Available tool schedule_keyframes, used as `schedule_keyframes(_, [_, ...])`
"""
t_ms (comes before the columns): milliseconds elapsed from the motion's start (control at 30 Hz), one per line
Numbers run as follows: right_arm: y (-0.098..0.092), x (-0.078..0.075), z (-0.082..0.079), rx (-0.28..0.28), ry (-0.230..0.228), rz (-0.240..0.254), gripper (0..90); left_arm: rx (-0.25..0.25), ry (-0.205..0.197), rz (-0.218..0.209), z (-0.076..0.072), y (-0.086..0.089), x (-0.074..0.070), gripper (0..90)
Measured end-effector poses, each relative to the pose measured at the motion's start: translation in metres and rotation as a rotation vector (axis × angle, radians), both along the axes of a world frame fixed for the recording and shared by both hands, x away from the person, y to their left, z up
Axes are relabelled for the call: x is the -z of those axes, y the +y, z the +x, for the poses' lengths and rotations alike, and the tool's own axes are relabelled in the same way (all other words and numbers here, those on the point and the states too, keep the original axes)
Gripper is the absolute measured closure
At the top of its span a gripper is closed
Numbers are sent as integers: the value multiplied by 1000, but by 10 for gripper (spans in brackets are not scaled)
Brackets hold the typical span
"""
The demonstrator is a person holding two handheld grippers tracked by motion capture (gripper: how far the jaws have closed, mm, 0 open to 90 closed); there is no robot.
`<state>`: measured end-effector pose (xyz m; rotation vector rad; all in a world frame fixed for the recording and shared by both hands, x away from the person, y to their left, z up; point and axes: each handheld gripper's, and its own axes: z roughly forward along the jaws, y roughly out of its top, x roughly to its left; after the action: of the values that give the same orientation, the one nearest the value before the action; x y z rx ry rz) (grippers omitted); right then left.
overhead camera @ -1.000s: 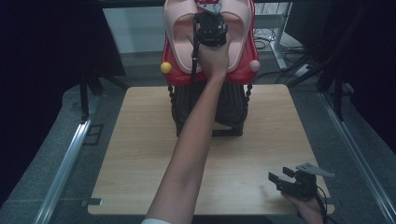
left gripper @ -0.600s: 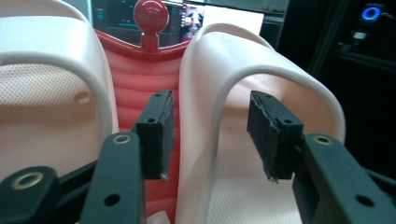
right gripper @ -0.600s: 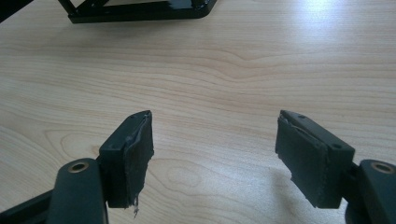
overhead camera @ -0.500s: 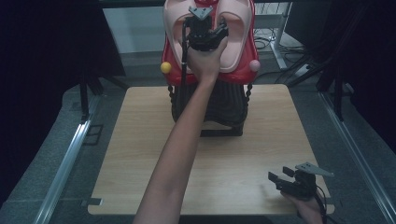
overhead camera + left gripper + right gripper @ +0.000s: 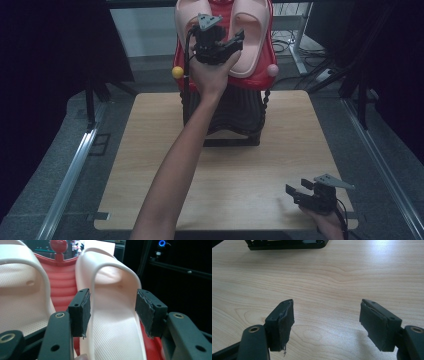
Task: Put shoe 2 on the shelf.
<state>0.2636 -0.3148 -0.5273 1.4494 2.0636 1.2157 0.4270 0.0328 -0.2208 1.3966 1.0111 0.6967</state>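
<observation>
Left gripper [image 5: 224,46] was held up at the far edge of the counter [image 5: 150,165], in front of the pair of pale pink slippers [image 5: 252,40] that stood on the red rack [image 5: 250,82]. Its fingers [image 5: 81,311] had just been opening and stood wide, pads off the slipper; in the left gripper view the right-hand slipper [image 5: 115,315] lay between and beyond them, its raised rim close by the left pad, no contact visible. The other slipper [image 5: 22,297] sat just beside, with red ribbed rack surface between the two. A yellow knob [image 5: 177,72] showed on the rack's left side, a pink knob [image 5: 272,70] on its right. Black stand [image 5: 235,115] was under the rack.

Right gripper [image 5: 300,194] rested low at the near right corner of the counter, well apart from the rack. Its fingers [image 5: 280,325] stood wide with nothing between them, bare wood beneath.
</observation>
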Motion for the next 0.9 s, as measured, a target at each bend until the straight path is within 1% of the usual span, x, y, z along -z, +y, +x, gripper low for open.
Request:
schedule_keyframes(100, [0, -1, -1, -1, -3, -3, 277, 28, -1, -3, -6, 3, 2, 462])
schedule_keyframes(133, [0, -1, -1, -2, -4, -3, 277, 38, -8, -2, -8, 4, 3, 463])
schedule_keyframes(167, [0, -1, -1, -3, -4, -3, 277, 39, -9, 4, -10, 4, 4, 464])
schedule_keyframes(300, [1, -1, -1, -3, -2, -6, 277, 77, -17, 18, -18, 9, 10, 457])
schedule_keyframes(400, [2, -1, -1, -6, -3, -10, 277, 103, -18, 21, -22, 13, 14, 452])
schedule_keyframes(533, [2, -1, -1, -6, -4, -10, 277, 123, -24, 31, -30, 20, 20, 457])
schedule_keyframes(667, [2, -1, -2, -5, -3, -12, 277, 138, -34, 26, -41, 29, 26, 455])
schedule_keyframes(767, [2, 0, -2, -6, -2, -17, 277, 154, -34, 18, -50, 38, 31, 450])
schedule_keyframes(900, [3, -1, -3, -7, -7, -19, 277, 180, -38, 23, -64, 49, 40, 443])
